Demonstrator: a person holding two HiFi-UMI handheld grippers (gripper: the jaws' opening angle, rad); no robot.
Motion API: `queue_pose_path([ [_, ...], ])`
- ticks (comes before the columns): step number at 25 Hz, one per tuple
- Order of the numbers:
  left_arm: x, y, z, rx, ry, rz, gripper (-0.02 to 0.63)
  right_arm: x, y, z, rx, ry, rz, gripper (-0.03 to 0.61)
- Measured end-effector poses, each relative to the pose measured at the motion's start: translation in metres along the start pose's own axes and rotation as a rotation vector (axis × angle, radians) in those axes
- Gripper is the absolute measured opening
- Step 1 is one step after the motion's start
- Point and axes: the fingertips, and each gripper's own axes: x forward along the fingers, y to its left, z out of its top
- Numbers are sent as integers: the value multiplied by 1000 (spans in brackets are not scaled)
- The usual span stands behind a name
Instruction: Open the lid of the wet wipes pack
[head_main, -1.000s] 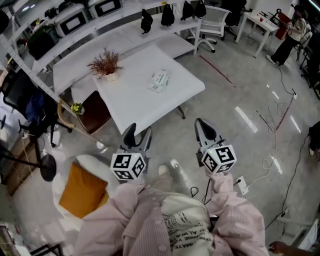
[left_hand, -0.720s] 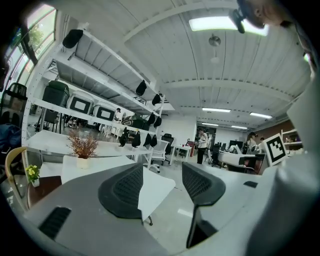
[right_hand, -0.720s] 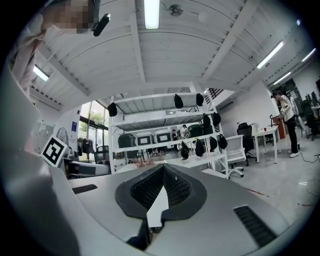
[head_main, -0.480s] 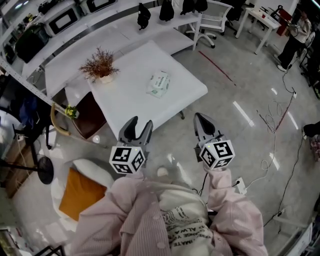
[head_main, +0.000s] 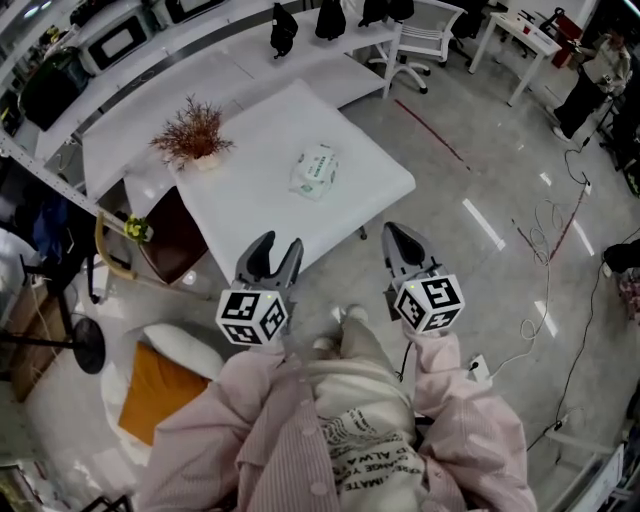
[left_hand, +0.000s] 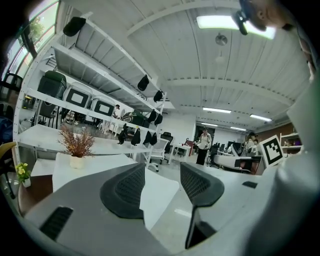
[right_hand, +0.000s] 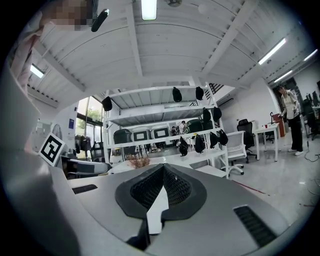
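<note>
The wet wipes pack (head_main: 313, 170), white with green print, lies flat on the white table (head_main: 250, 190), right of centre. Both grippers hang over the floor short of the table's near edge, well apart from the pack. My left gripper (head_main: 276, 250) points at the table corner. Its jaws are open and closing, with nothing between the pads (left_hand: 127, 190). My right gripper (head_main: 397, 238) is to the right of the table's near corner. Its pads (right_hand: 150, 187) meet at the tips, with nothing held. The pack does not show in either gripper view.
A potted dry plant (head_main: 190, 135) stands at the table's far left. A brown-seated chair (head_main: 175, 228) sits left of the table, and an orange cushion (head_main: 158, 390) lies on the floor. Shelving (head_main: 130, 40) and a white office chair (head_main: 420, 40) stand behind. Cables (head_main: 555, 250) lie on the floor at right.
Both grippers have come forward together, nearer to the table's front edge, and the table now sits closer in the head view.
</note>
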Motion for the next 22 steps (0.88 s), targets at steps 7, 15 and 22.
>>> queue_pose_path([
  [7,39,9,-1,-14,34,-2,209,30,-29,-3,25,27,-15,0],
  [15,107,35,10,-26,56,18,198,110,-69,0,13,66,46,-2],
  [22,159,51,12,-65,77,48,193,174,-86,-9,-8,155,147,-2],
])
